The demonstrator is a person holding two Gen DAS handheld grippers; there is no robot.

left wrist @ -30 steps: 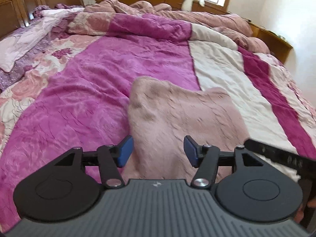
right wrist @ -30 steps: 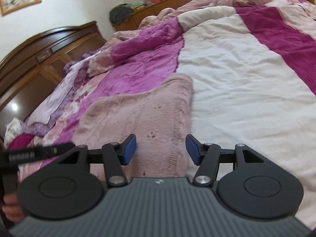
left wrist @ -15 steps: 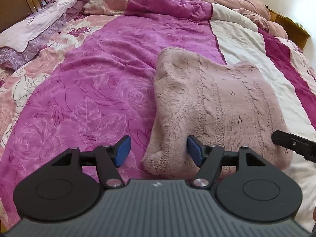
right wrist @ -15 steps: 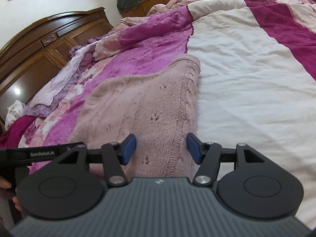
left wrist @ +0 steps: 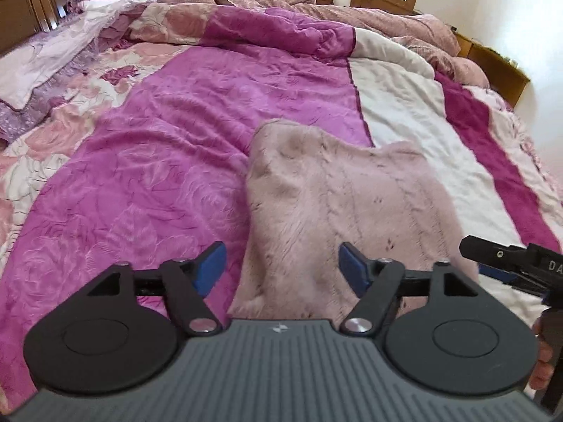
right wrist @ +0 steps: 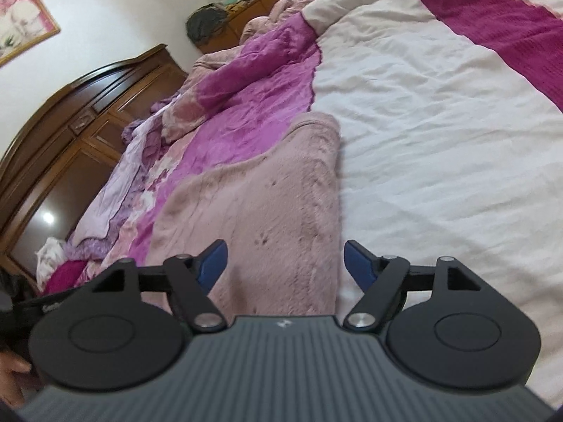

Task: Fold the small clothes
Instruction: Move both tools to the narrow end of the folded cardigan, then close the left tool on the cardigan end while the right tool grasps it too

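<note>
Both jaw pairs widened since a second ago, still opening: left hand-held gripper (left wrist: 281,267) and right hand-held gripper (right wrist: 284,263) straddle the sweater (left wrist: 337,204) on the bed (left wrist: 140,176), pads clear. Release fully, then pat flat.

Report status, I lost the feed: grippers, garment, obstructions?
Left gripper and right gripper both opening, pads clear of cloth. Pink knit sweater lies folded on the bedspread. Nothing in the way.
</note>
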